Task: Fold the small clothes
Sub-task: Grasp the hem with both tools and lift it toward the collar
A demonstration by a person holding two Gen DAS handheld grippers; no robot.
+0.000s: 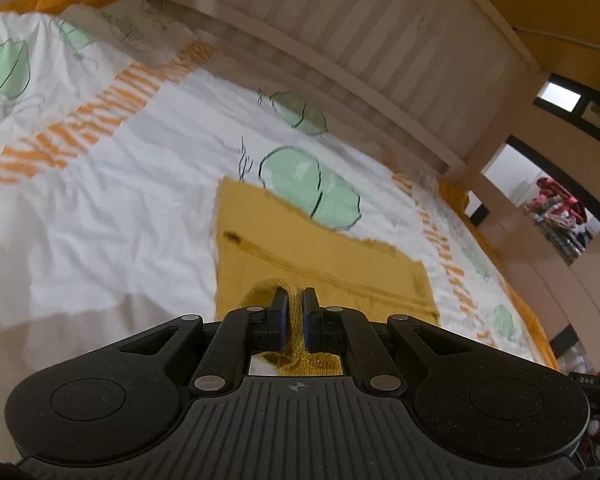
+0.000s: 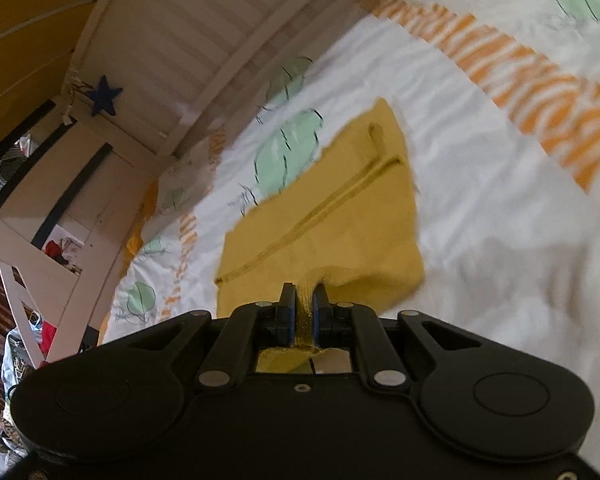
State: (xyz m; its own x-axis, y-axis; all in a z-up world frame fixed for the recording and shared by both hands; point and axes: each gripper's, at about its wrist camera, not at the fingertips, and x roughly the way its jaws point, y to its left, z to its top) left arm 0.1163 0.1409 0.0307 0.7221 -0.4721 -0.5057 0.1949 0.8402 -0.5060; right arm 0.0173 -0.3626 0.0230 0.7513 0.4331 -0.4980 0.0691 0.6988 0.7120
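Cloth, a mustard garment, lies mid-frame on the printed bed sheet, its near edge pinched in both tools: left tool and right tool each clamped on it. Best lift evenly, keeping the edge taut and both corners level.

Hand-held gripper apparently pinching yellow garment

Bed cover: white bedsheet with green shapes and orange bands, a little wrinkled.
Behind the bed: pale slatted rail along its far edge.
Walls: yellow-orange wall.
Decoration: dark blue star on a white post.
Light: soft daylight, blurred picture.
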